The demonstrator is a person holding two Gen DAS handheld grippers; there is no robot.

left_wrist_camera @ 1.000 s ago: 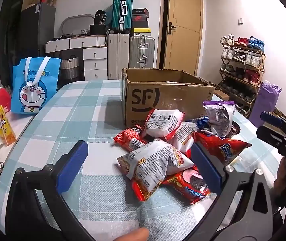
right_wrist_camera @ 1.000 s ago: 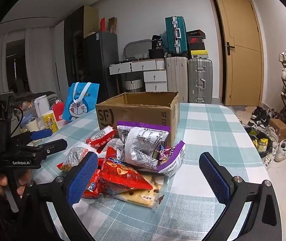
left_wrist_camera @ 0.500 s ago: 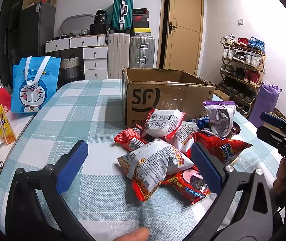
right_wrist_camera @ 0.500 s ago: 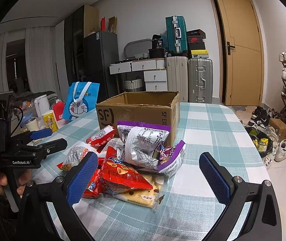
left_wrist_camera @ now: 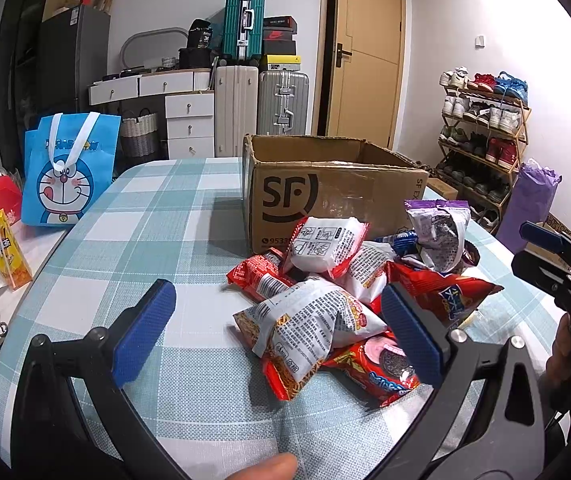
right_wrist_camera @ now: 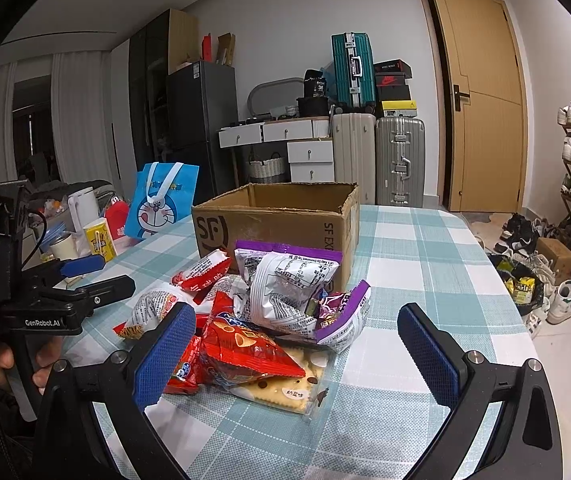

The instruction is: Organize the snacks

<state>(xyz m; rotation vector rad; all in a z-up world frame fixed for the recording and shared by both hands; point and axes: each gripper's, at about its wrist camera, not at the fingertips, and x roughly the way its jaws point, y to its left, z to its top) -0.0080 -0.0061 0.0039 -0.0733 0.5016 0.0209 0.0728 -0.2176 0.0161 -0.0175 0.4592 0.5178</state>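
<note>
A pile of snack packets (left_wrist_camera: pixel 349 292) lies on the checked table in front of an open cardboard SF box (left_wrist_camera: pixel 325 188). The nearest is a white and red packet (left_wrist_camera: pixel 309 328) in the left wrist view. My left gripper (left_wrist_camera: pixel 281 328) is open and empty, hovering above the table just short of the pile. In the right wrist view the pile (right_wrist_camera: pixel 261 312) has a red chip bag (right_wrist_camera: pixel 245 352), a purple and silver bag (right_wrist_camera: pixel 289 284) and a cracker pack (right_wrist_camera: pixel 285 392). My right gripper (right_wrist_camera: pixel 297 352) is open and empty, near the pile. The box (right_wrist_camera: pixel 277 224) stands behind the pile.
A blue Doraemon bag (left_wrist_camera: pixel 65 172) stands at the table's left with a yellow drink carton (left_wrist_camera: pixel 5 256) and small items. A mug and kettle (right_wrist_camera: pixel 81 208) sit at the left edge. A shoe rack (left_wrist_camera: pixel 485 136) and suitcases (left_wrist_camera: pixel 261 92) stand beyond the table.
</note>
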